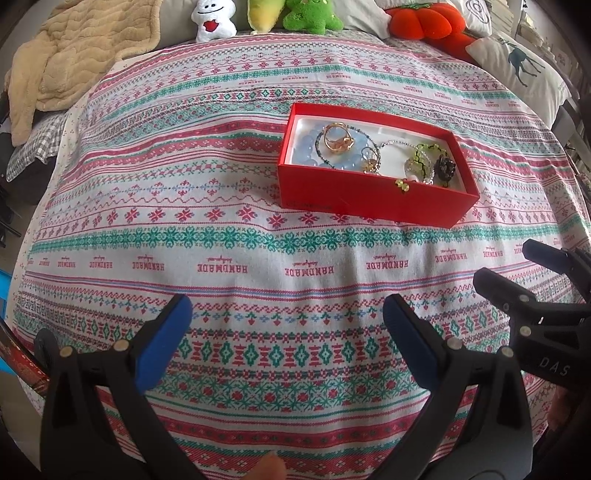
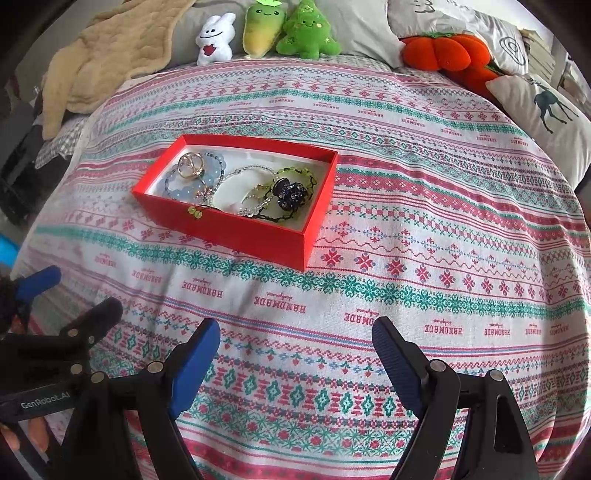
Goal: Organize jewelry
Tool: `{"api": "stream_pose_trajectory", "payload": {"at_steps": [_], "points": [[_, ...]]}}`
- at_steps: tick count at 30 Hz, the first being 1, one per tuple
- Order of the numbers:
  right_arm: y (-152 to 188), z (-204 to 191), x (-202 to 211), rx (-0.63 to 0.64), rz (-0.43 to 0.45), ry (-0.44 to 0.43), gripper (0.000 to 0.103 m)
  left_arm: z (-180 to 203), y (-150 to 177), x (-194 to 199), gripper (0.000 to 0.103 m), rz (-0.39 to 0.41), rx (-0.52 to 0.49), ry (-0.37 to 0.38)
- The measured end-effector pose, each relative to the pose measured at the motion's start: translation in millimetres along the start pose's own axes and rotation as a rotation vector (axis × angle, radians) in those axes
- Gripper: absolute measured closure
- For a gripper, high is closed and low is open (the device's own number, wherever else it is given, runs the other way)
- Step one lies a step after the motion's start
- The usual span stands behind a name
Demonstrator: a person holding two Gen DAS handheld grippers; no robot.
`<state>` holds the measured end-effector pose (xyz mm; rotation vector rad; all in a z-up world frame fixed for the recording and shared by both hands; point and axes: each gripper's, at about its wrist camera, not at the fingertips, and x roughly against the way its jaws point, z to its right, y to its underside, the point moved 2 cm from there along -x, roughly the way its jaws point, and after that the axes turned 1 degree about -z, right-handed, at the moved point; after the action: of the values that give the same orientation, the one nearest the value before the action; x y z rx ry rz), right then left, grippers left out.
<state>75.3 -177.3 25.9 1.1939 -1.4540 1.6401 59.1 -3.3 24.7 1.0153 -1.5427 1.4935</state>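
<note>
A red box sits on the patterned bedspread with jewelry inside. Among the pieces are gold rings, a pale blue bead bracelet, a green and black bracelet and a dark flower piece. Small yellow-green beads hang over the box's near rim. My left gripper is open and empty, well short of the box. My right gripper is beside it, also open and empty.
The patterned bedspread covers the bed. At its far edge are a white plush, green plushes, an orange pumpkin plush, a deer pillow and a beige blanket.
</note>
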Motion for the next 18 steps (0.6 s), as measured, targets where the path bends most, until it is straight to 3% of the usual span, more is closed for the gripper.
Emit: {"api": "stream_pose_trajectory", "payload": {"at_steps": [18], "points": [[1.3,-1.4,-1.5,0.011,-0.004,0.007,0.017,-0.5,1.1,-0.8,0.000,-0.003,-0.003,-0.004]]}}
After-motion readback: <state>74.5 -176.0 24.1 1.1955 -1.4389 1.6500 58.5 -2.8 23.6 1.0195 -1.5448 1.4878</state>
